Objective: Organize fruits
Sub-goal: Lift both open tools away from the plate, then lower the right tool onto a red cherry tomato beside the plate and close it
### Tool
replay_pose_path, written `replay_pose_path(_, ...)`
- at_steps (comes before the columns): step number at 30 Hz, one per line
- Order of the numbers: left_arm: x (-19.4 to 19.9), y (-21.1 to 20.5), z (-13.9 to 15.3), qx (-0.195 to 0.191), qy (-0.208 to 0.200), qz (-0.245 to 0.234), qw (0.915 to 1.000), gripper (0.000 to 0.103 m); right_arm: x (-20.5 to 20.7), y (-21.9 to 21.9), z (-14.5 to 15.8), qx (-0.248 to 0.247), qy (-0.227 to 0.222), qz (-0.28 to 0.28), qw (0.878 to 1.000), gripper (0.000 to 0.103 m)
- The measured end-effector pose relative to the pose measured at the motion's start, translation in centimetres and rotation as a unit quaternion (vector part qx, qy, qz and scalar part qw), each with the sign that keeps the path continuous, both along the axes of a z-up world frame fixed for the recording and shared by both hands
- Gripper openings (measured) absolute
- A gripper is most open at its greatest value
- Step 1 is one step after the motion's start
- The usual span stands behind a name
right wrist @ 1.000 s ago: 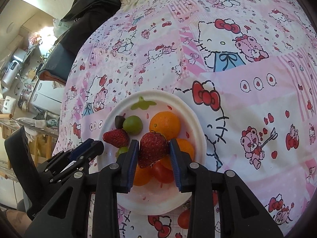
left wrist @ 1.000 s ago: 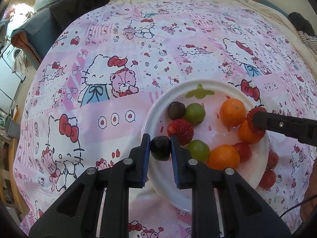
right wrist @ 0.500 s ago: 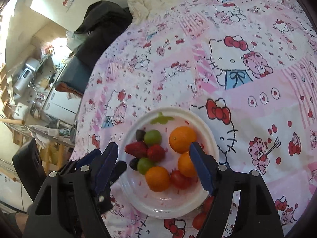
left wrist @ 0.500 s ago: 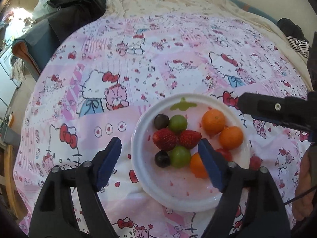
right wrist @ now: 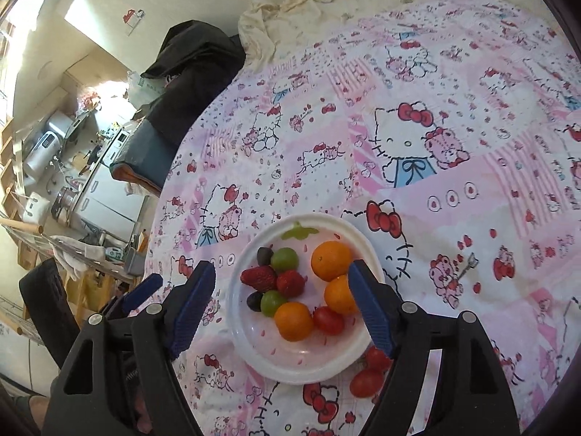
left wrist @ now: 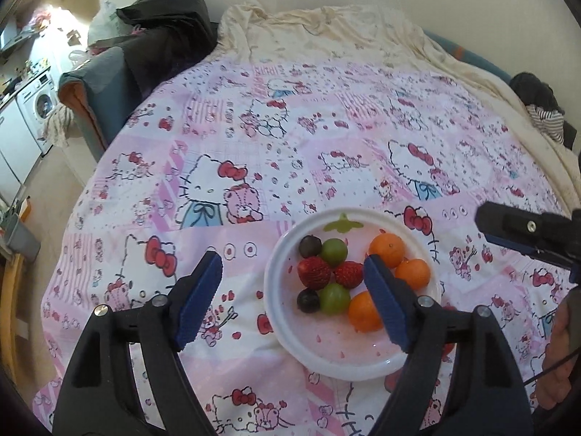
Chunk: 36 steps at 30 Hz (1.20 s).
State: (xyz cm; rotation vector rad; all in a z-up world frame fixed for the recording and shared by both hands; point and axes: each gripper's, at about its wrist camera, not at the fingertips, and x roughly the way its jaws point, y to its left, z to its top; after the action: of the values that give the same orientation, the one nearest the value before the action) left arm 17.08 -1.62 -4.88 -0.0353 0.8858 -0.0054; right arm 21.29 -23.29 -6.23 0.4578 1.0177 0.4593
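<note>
— Fruit [right wrist: 287,285] sorted by kind on white plate [right wrist: 308,372]: strawberries and grapes together, oranges [right wrist: 331,259] beside. Why?

— Tidy that way. Two cherry tomatoes [right wrist: 367,381] off plate, on cloth [right wrist: 454,167].

— Grippers?

— Left gripper [left wrist: 290,299] wide, empty. Right gripper [right wrist: 281,305] wide, empty, near tomatoes. Probably next.

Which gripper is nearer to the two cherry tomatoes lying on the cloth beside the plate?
Right. The cherry tomatoes lie under the right gripper, beside its right finger. The left gripper hangs over the plate's opposite side.
</note>
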Motion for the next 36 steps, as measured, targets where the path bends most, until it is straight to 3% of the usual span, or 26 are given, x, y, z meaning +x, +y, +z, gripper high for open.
replay_pose_path(9,-2.4,0.6,1.8,0.007,-0.021,0.005,0.9997,0.077,-2.7,-1.6,1.7,-0.006,-0.009,-0.012,1.0,0.078)
replay_pose_path(15,-4.4,1.6,2.8,-0.009,-0.031,0.019,0.9993,0.077,-4.5,-2.5,2.4,-0.004,-0.012,-0.026,1.0,0.078)
replay_pose_path(22,-6.3,2.4,2.8,-0.015,-0.024,0.042,0.9987,0.077,-6.9,-2.9,2.8,-0.037,-0.031,-0.04,0.998,0.078)
replay_pose_path(29,-6.9,2.3,1.8,-0.018,-0.002,0.052,0.9985,0.077,-7.6,-4.7,-1.2,-0.048,0.037,-0.048,0.997,0.078)
replay_pose_path(32,-6.8,2.2,1.7,-0.027,0.007,0.049,0.9984,0.077,-7.2,-4.7,-3.6,-0.083,0.086,-0.041,0.992,0.061)
replay_pose_path(36,-6.6,2.0,1.5,-0.024,0.007,0.046,0.9986,0.078,-6.1,-4.3,-6.3,-0.081,0.129,-0.032,0.988,0.051)
